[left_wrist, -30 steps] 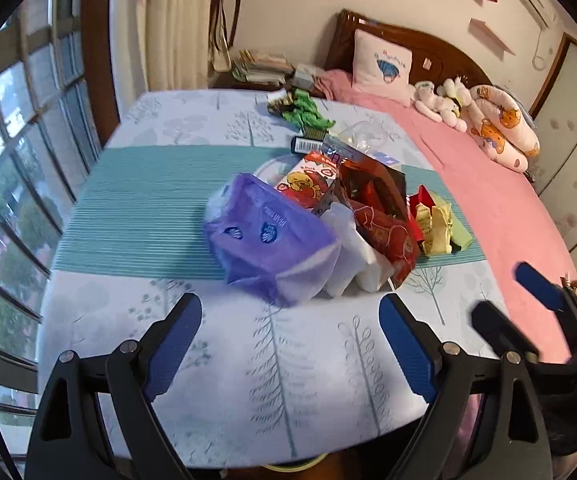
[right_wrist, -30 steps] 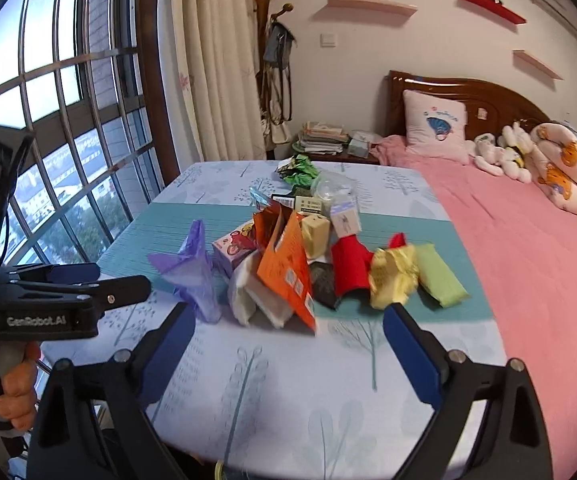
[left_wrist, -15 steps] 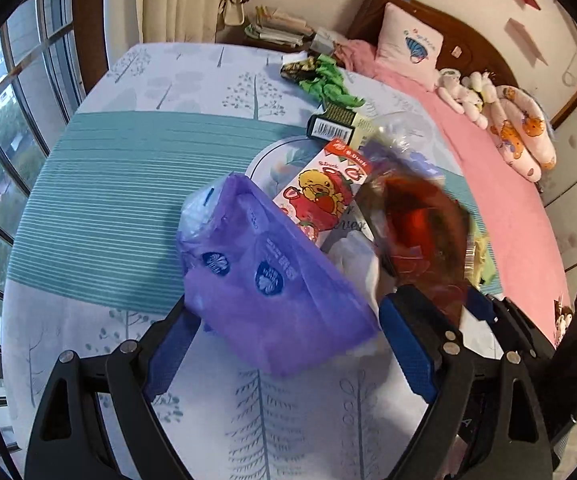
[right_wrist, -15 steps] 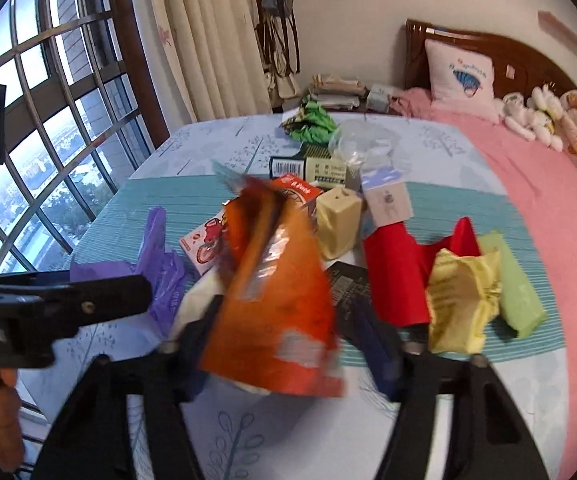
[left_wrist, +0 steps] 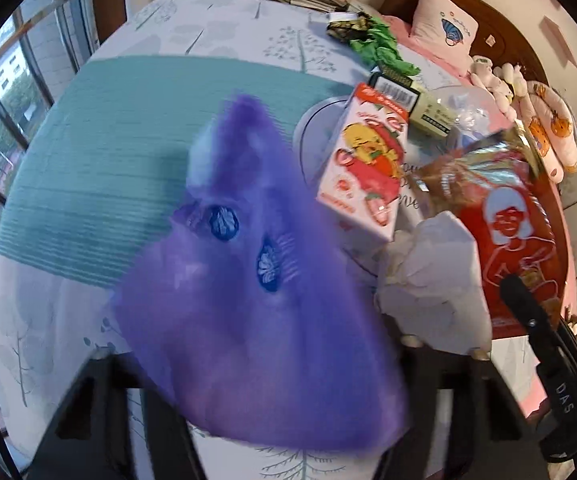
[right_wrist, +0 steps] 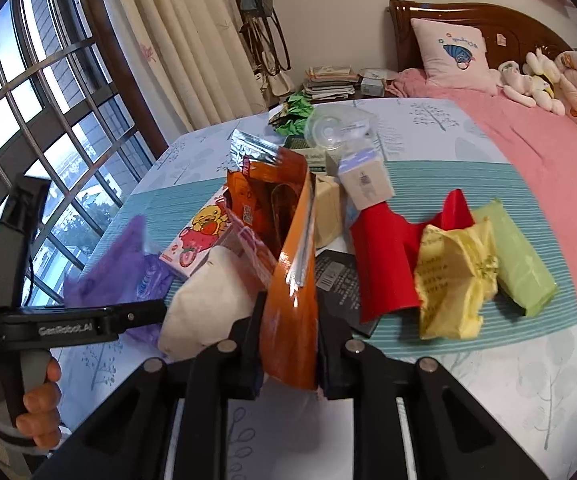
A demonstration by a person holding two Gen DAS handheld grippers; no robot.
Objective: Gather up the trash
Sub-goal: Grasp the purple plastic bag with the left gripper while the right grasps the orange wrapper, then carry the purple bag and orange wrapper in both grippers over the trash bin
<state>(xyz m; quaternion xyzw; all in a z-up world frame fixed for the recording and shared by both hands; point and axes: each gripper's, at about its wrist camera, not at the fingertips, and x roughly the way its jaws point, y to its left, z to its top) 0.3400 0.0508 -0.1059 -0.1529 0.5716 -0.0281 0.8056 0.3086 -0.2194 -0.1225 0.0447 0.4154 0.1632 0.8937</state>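
Fig. legend, both wrist views, trash heap on a table w/ a tree-print cloth (right_wrist: pixel 428 360) beside a pink bed (right_wrist: pixel 548 152).

Right gripper (right_wrist: pixel 288 344): jaws have just been closing and are now pinching the lower end of an orange snack bag (right_wrist: pixel 288 280), which is standing upright between them at 6 o'clock in the right view. Left gripper (left_wrist: pixel 256 392): jaws have just been closing too; a purple plastic bag (left_wrist: pixel 248 300) is filling the gap between them at 6 o'clock in the left view, blurred, so whether the pads are pressing on it I cannot tell (fingertips hidden behind the film).

Rest of the heap, right view: a white wad of paper (right_wrist: pixel 208 304) touching the snack bag at 9 o'clock of it; a strawberry carton (right_wrist: pixel 200 236) behind at 10 o'clock; a red wrapper (right_wrist: pixel 388 260), yellow wrapper (right_wrist: pixel 452 280) and green pack (right_wrist: pixel 520 260) lying in a row toward 3 o'clock; a small box (right_wrist: pixel 364 184) and a clear lid (right_wrist: pixel 328 128) toward 12 o'clock.

Handling, as judged: both bags are looking light, thin and limp. Foil is likely slippery and crinkly, so taking it near a sealed edge or fold is prob. safest. The purple film is soft and will sag; grabbing a bunched part should be giving more hold than a single layer. Neither seems fragile.
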